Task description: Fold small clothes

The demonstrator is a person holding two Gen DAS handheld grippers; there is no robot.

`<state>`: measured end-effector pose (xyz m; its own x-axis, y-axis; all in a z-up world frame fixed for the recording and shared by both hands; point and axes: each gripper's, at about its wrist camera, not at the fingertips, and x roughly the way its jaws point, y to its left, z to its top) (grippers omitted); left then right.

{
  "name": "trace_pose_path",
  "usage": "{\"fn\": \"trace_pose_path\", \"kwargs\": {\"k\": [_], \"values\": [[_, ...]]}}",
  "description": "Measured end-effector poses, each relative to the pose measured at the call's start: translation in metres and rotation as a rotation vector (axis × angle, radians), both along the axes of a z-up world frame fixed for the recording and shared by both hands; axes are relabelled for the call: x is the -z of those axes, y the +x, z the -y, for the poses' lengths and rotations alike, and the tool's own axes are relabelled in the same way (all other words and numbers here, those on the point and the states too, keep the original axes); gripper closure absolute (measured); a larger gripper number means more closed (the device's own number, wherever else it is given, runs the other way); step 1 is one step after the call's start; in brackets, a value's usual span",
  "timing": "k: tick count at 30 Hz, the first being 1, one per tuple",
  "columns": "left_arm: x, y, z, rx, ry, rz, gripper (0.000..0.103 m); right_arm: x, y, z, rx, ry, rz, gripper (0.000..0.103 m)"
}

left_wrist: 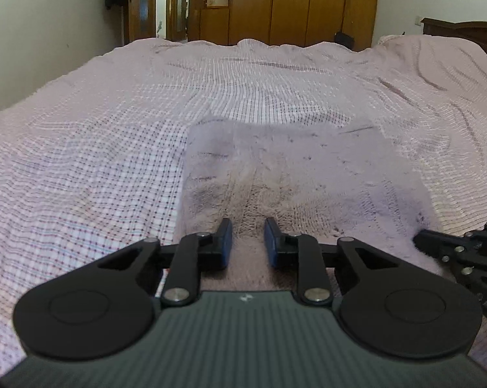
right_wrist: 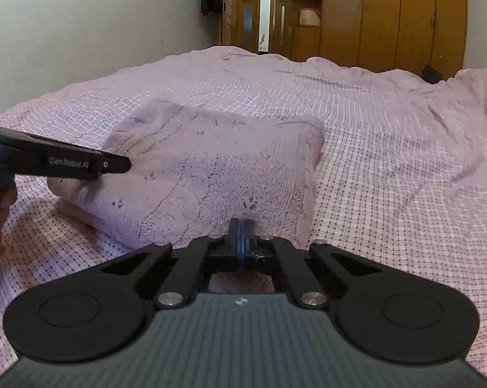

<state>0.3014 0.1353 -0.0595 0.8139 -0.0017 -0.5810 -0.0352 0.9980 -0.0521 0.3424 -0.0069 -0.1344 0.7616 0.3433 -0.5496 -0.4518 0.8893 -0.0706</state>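
A fluffy lilac garment (left_wrist: 295, 174) lies folded into a rough rectangle on the bed; it also shows in the right wrist view (right_wrist: 217, 168). My left gripper (left_wrist: 248, 237) is open, its blue pads apart over the garment's near edge, with cloth between them. My right gripper (right_wrist: 240, 237) has its pads pressed together at the garment's near edge; whether cloth is pinched between them is hidden. The right gripper shows in the left wrist view (left_wrist: 453, 252) at the garment's right corner. The left gripper shows in the right wrist view (right_wrist: 81, 163) at the garment's left end.
The bed is covered with a pink checked sheet (left_wrist: 97, 161), wrinkled at the far right. A white wall (left_wrist: 49, 32) runs along the left. Wooden wardrobes (left_wrist: 308, 3) and a doorway (left_wrist: 146, 9) stand beyond the bed. A dark headboard (left_wrist: 470, 32) is at far right.
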Motion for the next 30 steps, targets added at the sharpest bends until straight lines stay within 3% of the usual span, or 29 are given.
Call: {"fn": "trace_pose_path", "kwargs": {"k": [3,5,8,12,18,19,21,24,26,28,30], "values": [[-0.02,-0.014,-0.013,0.025,-0.086,0.016,0.075,-0.013,-0.014,-0.003,-0.024,-0.02,0.041,0.103],[-0.028,-0.027,-0.026,0.01,-0.131,0.026,0.065,-0.025,-0.028,-0.006,-0.058,-0.047,0.085,0.103],[-0.031,-0.044,-0.046,-0.031,-0.153,0.019,0.063,-0.033,-0.046,-0.023,-0.121,-0.099,0.155,0.101],[-0.017,-0.059,-0.07,-0.081,-0.213,-0.049,0.063,-0.021,-0.073,-0.056,-0.303,-0.213,0.234,0.1],[0.003,-0.061,-0.09,-0.081,-0.222,-0.11,0.063,0.009,-0.086,-0.088,-0.384,-0.468,0.352,0.099],[0.004,-0.061,-0.093,-0.079,-0.24,-0.111,0.063,0.011,-0.086,-0.093,-0.404,-0.496,0.375,0.097],[0.006,-0.06,-0.096,-0.07,-0.262,-0.116,0.062,0.017,-0.084,-0.106,-0.473,-0.579,0.402,0.081],[0.004,-0.057,-0.093,-0.055,-0.248,-0.116,0.059,0.028,-0.085,-0.12,-0.561,-0.737,0.459,0.08],[0.002,-0.054,-0.093,-0.051,-0.249,-0.108,0.059,0.032,-0.085,-0.123,-0.567,-0.761,0.481,0.078],[-0.002,-0.053,-0.093,-0.046,-0.263,-0.106,0.059,0.036,-0.085,-0.123,-0.576,-0.77,0.488,0.059],[-0.002,-0.051,-0.091,-0.044,-0.26,-0.109,0.059,0.042,-0.085,-0.123,-0.59,-0.805,0.515,0.052]]}}
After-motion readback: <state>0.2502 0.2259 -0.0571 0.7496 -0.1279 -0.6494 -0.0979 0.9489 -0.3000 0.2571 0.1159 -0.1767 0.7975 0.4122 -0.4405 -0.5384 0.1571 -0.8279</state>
